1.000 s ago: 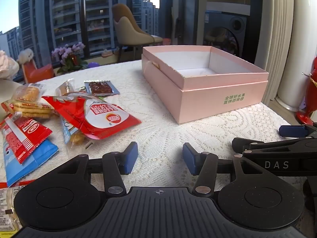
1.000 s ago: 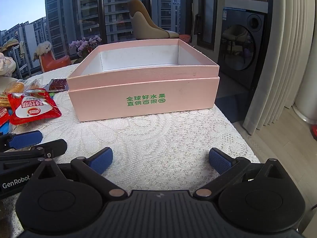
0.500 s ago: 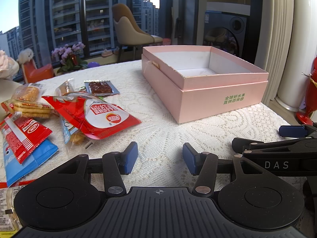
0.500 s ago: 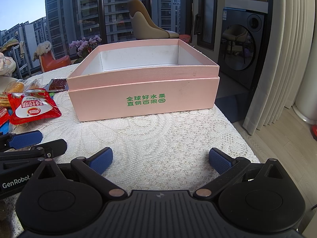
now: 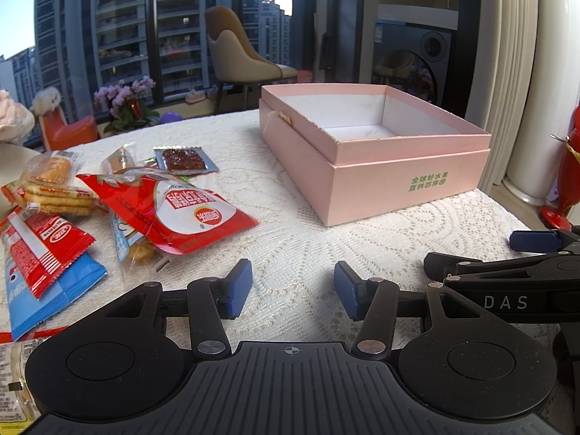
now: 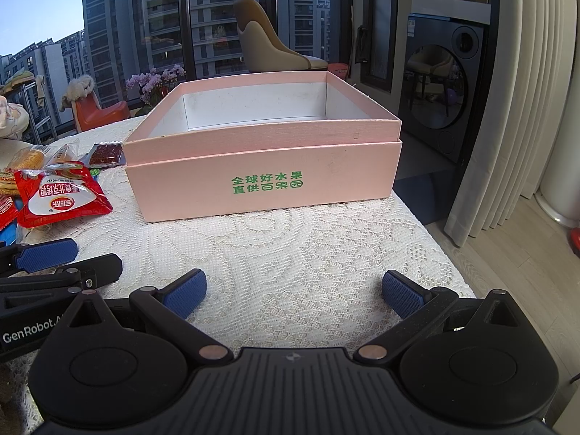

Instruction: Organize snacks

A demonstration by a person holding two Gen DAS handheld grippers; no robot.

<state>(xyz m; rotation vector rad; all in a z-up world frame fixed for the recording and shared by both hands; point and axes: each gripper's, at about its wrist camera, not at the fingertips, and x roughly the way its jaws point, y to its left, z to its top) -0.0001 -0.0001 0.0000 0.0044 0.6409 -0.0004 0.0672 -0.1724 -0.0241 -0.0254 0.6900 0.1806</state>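
A pink open box with green lettering stands on the lace-covered table, its white inside bare. Several snack packets lie left of it: a red and white pouch, a red and blue packet, biscuits and a small brown bar in clear wrap. My left gripper is open over bare cloth, just right of the red pouch. My right gripper is open wider, in front of the box, nothing between its fingers.
The table's right edge drops to a wooden floor beside a pale curtain. A beige chair and purple flowers stand beyond the far edge by the window. A red object stands at the far right.
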